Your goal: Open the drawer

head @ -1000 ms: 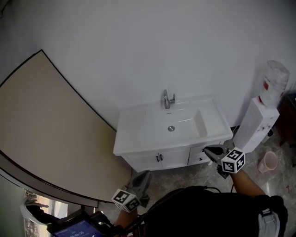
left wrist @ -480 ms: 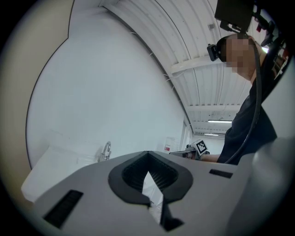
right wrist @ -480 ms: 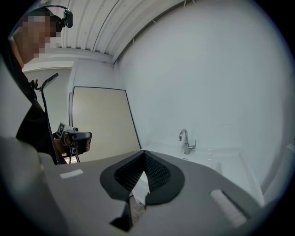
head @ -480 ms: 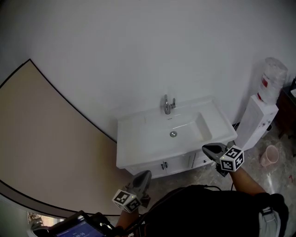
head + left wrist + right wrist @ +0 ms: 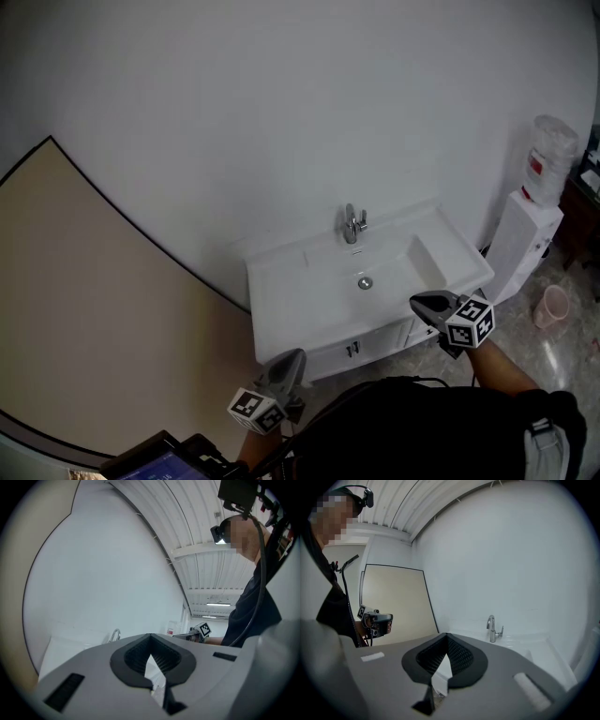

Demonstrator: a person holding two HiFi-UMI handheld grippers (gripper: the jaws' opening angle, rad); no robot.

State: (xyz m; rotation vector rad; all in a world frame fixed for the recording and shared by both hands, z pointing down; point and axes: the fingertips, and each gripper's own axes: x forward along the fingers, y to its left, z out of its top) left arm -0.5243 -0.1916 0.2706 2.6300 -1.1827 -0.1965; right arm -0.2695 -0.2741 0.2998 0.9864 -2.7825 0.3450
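Left tongs (image 5: 292, 356) and right tongs (image 5: 418, 302) were held clenched, empty; the right should be opened before the drawer (image 5: 420, 332) handle is gripped.

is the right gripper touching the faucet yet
Apart. The head view shows the right gripper at the front corner of the sink, with bare white top between it and the faucet.

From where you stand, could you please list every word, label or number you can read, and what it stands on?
None can be read.
Red label on the clear water bottle: too small to read.
Blue-lit screen at the bottom edge: blurred.
Black-and-white square markers on the right hand-held gripper and left hand-held gripper: patterns, no words.
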